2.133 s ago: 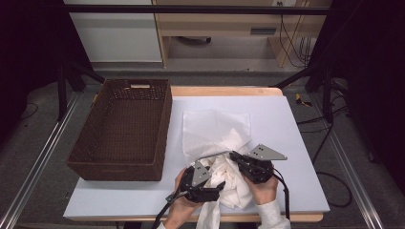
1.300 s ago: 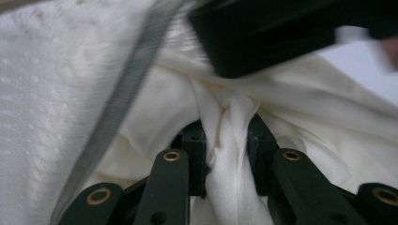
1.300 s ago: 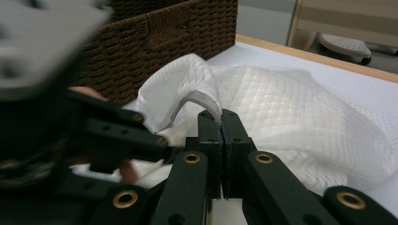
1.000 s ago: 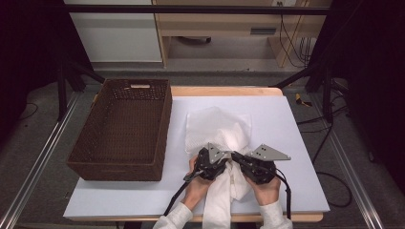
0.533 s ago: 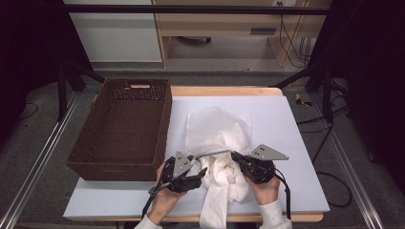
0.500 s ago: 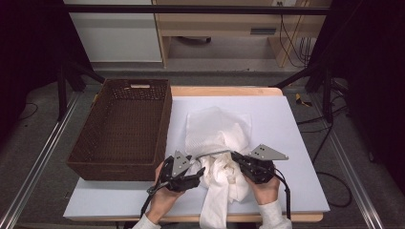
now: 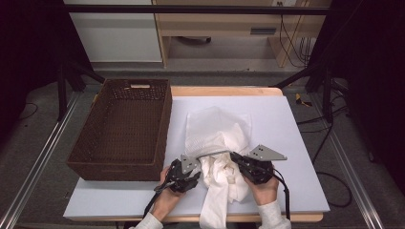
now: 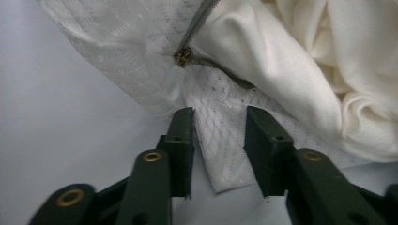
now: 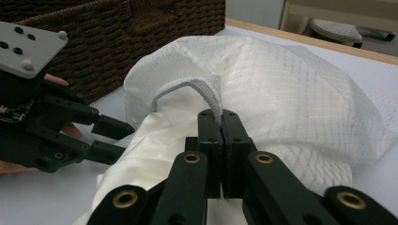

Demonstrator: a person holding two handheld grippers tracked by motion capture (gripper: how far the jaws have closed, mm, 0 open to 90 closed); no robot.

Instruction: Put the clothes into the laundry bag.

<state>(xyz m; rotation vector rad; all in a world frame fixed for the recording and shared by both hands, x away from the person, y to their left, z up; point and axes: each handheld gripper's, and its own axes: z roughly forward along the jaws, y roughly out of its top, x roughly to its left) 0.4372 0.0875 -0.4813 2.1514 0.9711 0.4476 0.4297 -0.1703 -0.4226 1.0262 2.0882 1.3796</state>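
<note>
The white mesh laundry bag lies on the counter just right of the brown wicker basket, and a cream cloth is half inside its open mouth, with the rest hanging over the near edge of the counter. Half a second ago my left tongs were more to the left, close to the basket corner; now I have them back at the mouth of the bag. In the left gripper view their jaws stand apart, one on each side of a corner of the mesh beside the zipper slider, not yet pinching it. My right tongs have not moved; their jaws are pressed together on the grey zipper edge and lift it into an arch. For the work this means the mouth is kept open from the right side. I think my next move is to close the left tongs on this mesh corner, so both sides are held and the cloth can go further inside
</note>
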